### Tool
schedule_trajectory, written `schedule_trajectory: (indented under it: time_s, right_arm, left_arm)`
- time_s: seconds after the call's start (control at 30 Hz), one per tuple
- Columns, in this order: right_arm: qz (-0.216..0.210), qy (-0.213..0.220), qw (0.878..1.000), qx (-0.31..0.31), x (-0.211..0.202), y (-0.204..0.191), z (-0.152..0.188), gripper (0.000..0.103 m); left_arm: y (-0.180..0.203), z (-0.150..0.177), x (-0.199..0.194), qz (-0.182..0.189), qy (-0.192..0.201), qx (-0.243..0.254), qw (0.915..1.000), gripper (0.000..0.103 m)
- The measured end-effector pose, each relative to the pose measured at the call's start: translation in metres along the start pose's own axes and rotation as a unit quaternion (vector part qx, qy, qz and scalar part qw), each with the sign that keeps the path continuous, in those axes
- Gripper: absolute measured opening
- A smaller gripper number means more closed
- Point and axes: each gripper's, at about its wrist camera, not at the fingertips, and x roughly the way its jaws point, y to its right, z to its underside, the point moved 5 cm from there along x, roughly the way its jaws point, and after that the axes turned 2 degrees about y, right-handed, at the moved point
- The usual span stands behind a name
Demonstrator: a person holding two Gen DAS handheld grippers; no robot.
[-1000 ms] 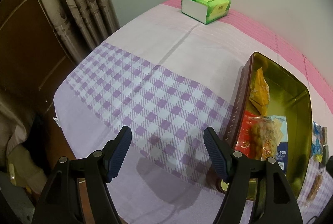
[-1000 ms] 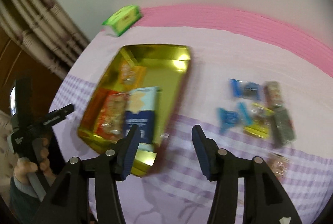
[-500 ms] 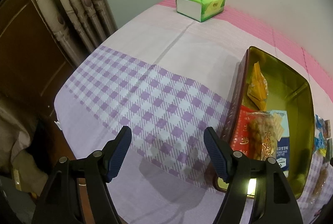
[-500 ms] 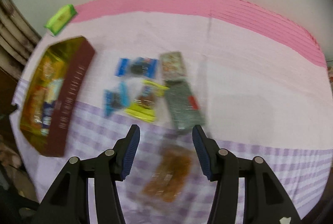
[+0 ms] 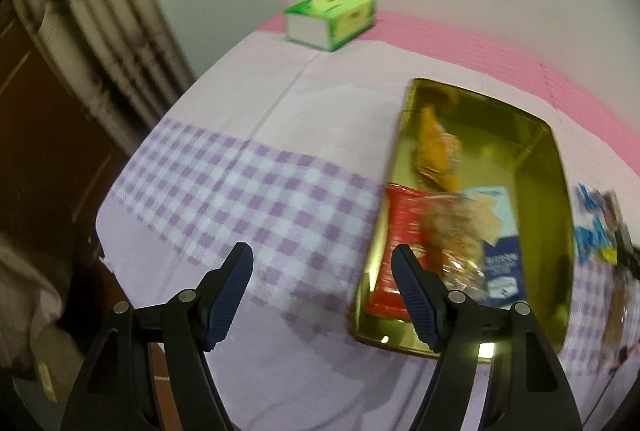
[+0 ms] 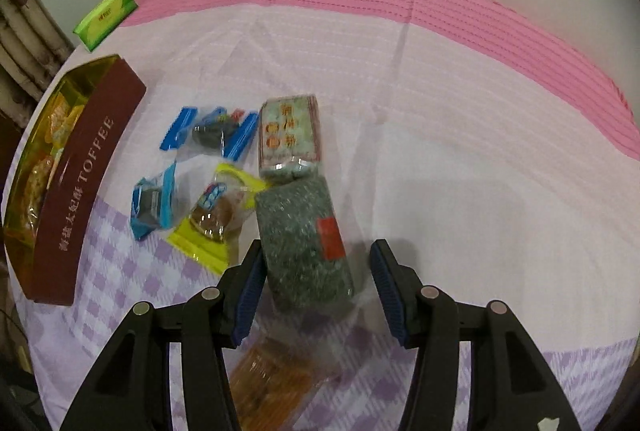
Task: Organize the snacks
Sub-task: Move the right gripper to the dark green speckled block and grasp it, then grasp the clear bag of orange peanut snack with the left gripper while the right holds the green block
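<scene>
A gold tin (image 5: 548, 167) with a brown "TOFFEE" side (image 6: 84, 183) holds a red packet (image 5: 396, 231), a blue-and-white packet (image 5: 500, 263) and an orange one (image 5: 436, 151). My left gripper (image 5: 320, 271) hangs open and empty over the checked cloth beside the tin's left wall. Loose snacks lie to the right of the tin. My right gripper (image 6: 318, 271) stands open low over them, its fingers on either side of a dark speckled packet (image 6: 300, 243) with a red label. The left pad is close against the packet and the right pad stands apart.
Around the dark packet lie a pale green packet (image 6: 288, 135), two blue wrappers (image 6: 212, 131) (image 6: 154, 203), a yellow wrapper (image 6: 216, 215) and an orange-brown packet (image 6: 272, 383) under the gripper. A green tissue box (image 5: 332, 19) sits at the far edge. A curtain (image 5: 100, 31) hangs left.
My right gripper has swung from above the tin across to the loose snacks and come down around the dark packet. My left gripper has drifted toward the tin, still open.
</scene>
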Motion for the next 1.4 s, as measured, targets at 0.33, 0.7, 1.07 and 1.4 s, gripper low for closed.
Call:
schedule_trajectory:
  time_s: [0.33, 0.7, 1.07, 1.4]
  right_arm:
    - [-0.012, 0.013, 1.000, 0.010, -0.009, -0.002, 0.014, 0.033]
    - [0.022, 0.019, 0.994, 0.103, -0.040, 0.036, 0.076, 0.033]
    - [0.057, 0.023, 0.990, 0.125, -0.054, 0.039, 0.111, 0.033]
    - [0.062, 0.022, 0.991, 0.113, -0.053, 0.029, 0.113, 0.034]
  left_arm:
    - [0.083, 0.005, -0.032, 0.053, 0.013, 0.082, 0.9951, 0.072]
    - [0.218, 0.033, -0.054, 0.150, 0.012, 0.230, 0.9616, 0.072]
    - [0.321, 0.075, -0.053, 0.237, -0.036, 0.321, 0.9162, 0.072]
    - [0.356, 0.091, -0.034, 0.237, -0.054, 0.315, 0.9173, 0.072]
